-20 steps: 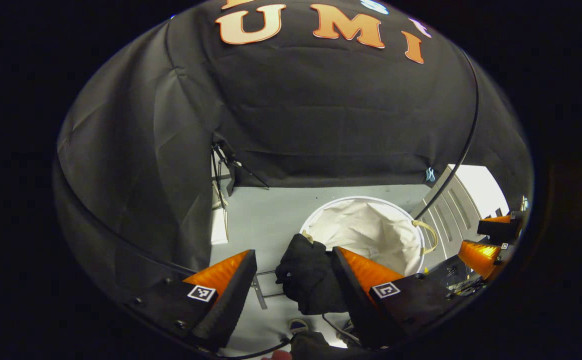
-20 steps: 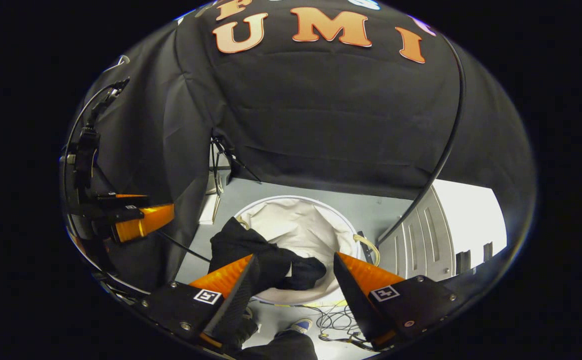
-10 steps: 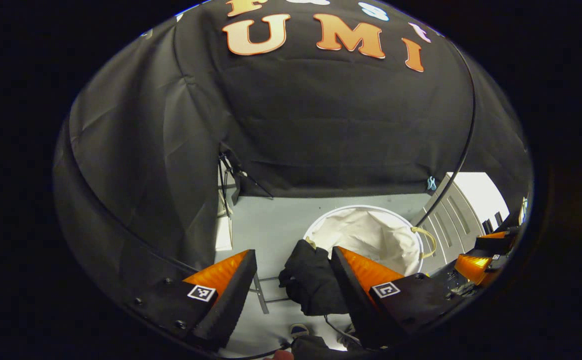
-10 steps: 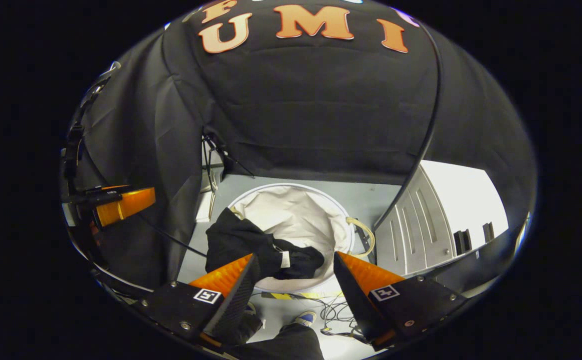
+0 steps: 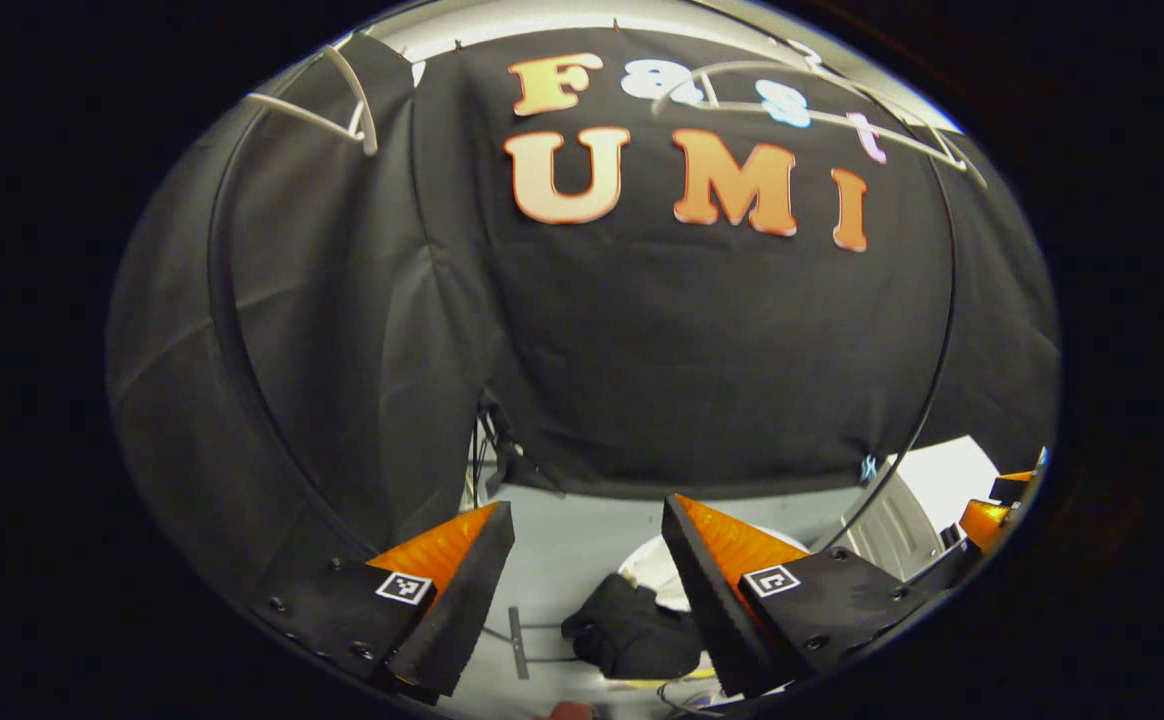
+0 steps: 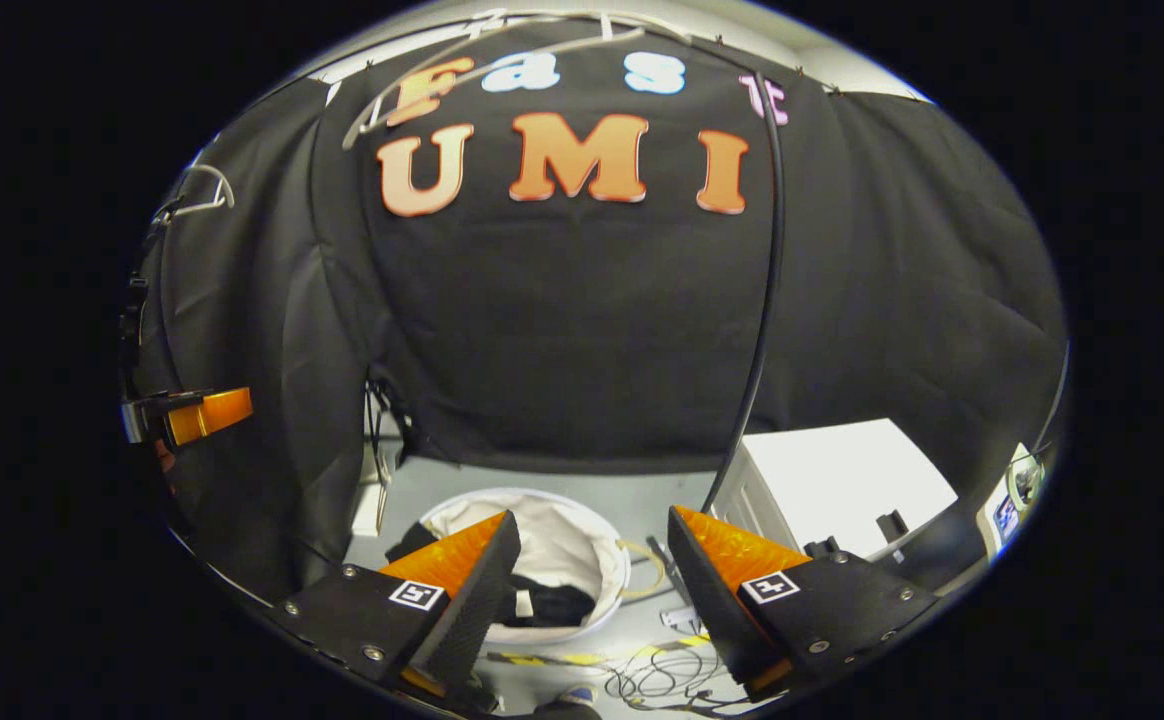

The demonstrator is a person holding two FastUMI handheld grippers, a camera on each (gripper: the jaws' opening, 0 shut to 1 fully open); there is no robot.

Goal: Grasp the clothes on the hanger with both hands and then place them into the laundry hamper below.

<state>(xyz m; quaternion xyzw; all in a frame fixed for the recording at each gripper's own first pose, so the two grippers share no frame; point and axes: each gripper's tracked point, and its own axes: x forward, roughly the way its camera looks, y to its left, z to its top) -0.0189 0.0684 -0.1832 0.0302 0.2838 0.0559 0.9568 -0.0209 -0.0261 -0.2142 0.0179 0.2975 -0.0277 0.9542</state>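
While both tools gape, clothes point(image 6: 552, 603) half hidden in hamper point(image 6: 597, 545).

We find no words or numbers that we can read on the things here. The only signs are small square black-and-white markers point(image 5: 402, 587), one on each side of the left gripper point(image 5: 587, 502) and one on each side of the right gripper point(image 6: 594, 513). We see blocky coded cells on them, not letters or digits.
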